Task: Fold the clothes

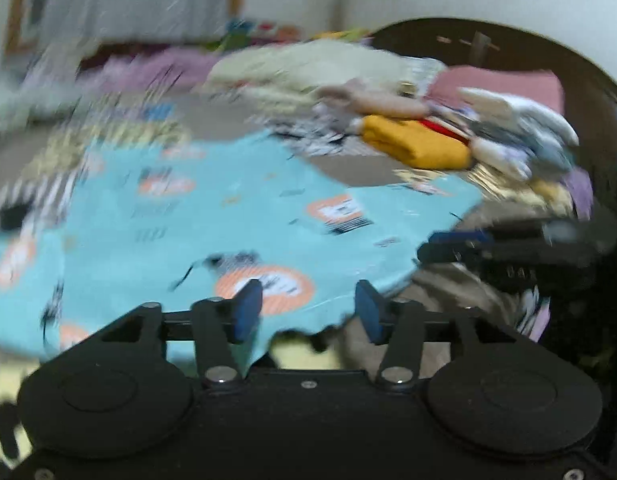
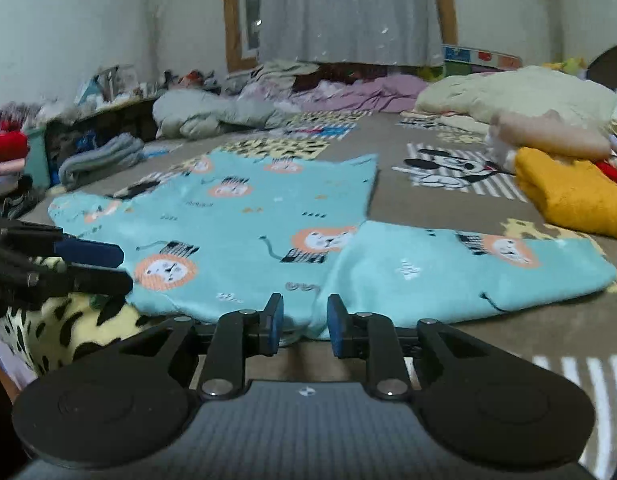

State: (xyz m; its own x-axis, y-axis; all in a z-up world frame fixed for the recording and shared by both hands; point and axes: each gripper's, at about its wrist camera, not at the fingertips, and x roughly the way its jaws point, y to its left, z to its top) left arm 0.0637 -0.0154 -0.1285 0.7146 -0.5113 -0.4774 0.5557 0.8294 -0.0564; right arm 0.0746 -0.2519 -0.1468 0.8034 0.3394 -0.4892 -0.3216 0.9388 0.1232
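The turquoise lion-print garment (image 2: 268, 232) lies spread across the frame's centre on your patterned bedspread (image 2: 448, 208). Your right gripper (image 2: 305, 322) sits at its near edge, jaws spread; your left gripper (image 1: 308, 312) likewise gapes, holding nothing.

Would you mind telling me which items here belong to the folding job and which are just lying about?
Job:
- light blue lion-print garment, spread flat
- left gripper, open
- right gripper, open

Lying about:
- folded mustard-yellow cloth
- grey bundle
- lilac bedding
- cartoon-print bedspread underneath
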